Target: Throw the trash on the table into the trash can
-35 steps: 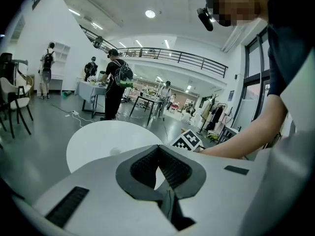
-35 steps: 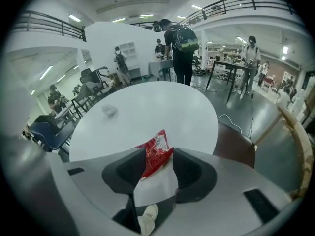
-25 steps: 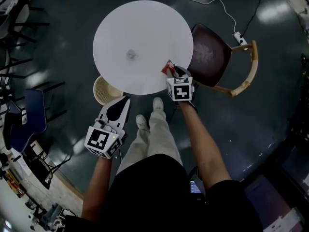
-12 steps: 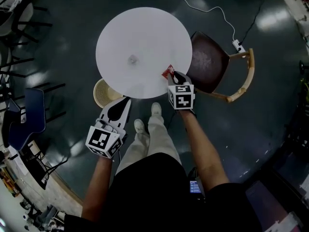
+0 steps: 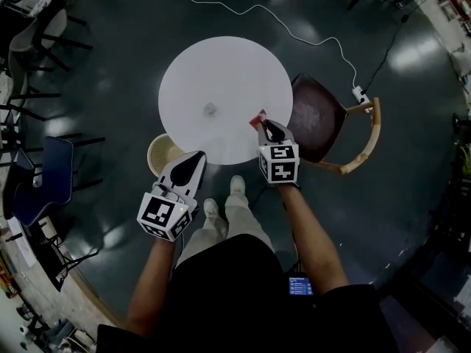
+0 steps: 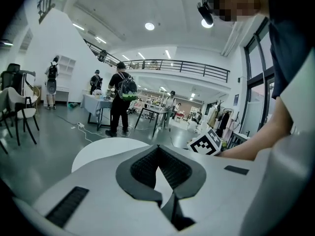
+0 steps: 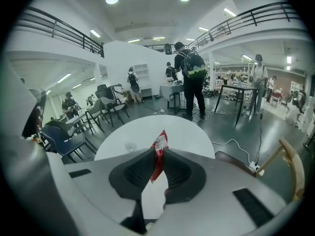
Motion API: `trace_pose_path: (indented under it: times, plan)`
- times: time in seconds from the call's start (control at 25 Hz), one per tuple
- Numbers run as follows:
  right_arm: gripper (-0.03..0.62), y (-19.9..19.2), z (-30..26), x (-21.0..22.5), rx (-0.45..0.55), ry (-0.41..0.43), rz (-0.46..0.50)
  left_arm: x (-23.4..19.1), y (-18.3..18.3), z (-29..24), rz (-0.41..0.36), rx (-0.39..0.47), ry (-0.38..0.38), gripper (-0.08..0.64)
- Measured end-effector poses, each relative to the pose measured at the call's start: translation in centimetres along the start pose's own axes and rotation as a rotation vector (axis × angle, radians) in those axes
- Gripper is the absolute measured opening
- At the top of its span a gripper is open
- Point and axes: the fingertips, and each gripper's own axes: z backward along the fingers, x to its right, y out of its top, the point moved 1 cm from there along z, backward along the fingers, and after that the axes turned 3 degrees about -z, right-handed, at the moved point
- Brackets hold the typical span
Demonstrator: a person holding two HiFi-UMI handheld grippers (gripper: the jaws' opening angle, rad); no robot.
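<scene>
A red snack wrapper stands at the near right edge of the round white table. My right gripper is closing on it; in the right gripper view the wrapper sticks up, pinched between the fingertips. A small crumpled clear scrap lies near the table's middle. The tan woven trash can sits on the floor at the table's near left. My left gripper hangs shut and empty just right of the can, below the table edge.
A dark-seated wooden chair stands against the table's right side. A white cable and power strip lie on the floor behind it. Dark chairs line the left. The person's feet are at the table's near edge.
The right gripper's jaws have narrowed onto the red wrapper at the table edge. The head camera has shifted, so the table sits lower in view. The left gripper stays shut.
</scene>
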Motion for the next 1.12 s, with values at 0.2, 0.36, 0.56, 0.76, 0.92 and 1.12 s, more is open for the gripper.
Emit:
trace_pose_path:
  times: [0.2, 0.36, 0.56, 0.76, 0.92, 1.12]
  plan:
    - [0.052, 2.8, 1.7, -2.1, 0.055, 0.038, 0.036, -0.2, 2.0, 1.6, -0.017, 0.034, 0.027, 0.015]
    - [0.048, 5.7, 3.3, -4.0, 0.110, 0.078, 0.063, -0.4, 3.5, 3.0, -0.033, 0.069, 0.055, 0.015]
    - [0.044, 9.1, 5.3, -7.2, 0.172, 0.140, 0.111, -1.0, 5.0, 5.2, -0.044, 0.105, 0.094, 0.015]
    - [0.044, 12.5, 7.5, -10.1, 0.250, 0.236, 0.149, -1.5, 5.7, 6.8, -0.050, 0.129, 0.146, 0.015]
    - [0.044, 14.2, 8.7, -12.7, 0.290, 0.301, 0.169, -2.3, 5.9, 8.4, -0.047, 0.148, 0.184, 0.015]
    - [0.044, 15.6, 9.2, -15.5, 0.317, 0.392, 0.199, -3.0, 6.3, 9.4, -0.054, 0.163, 0.240, 0.015]
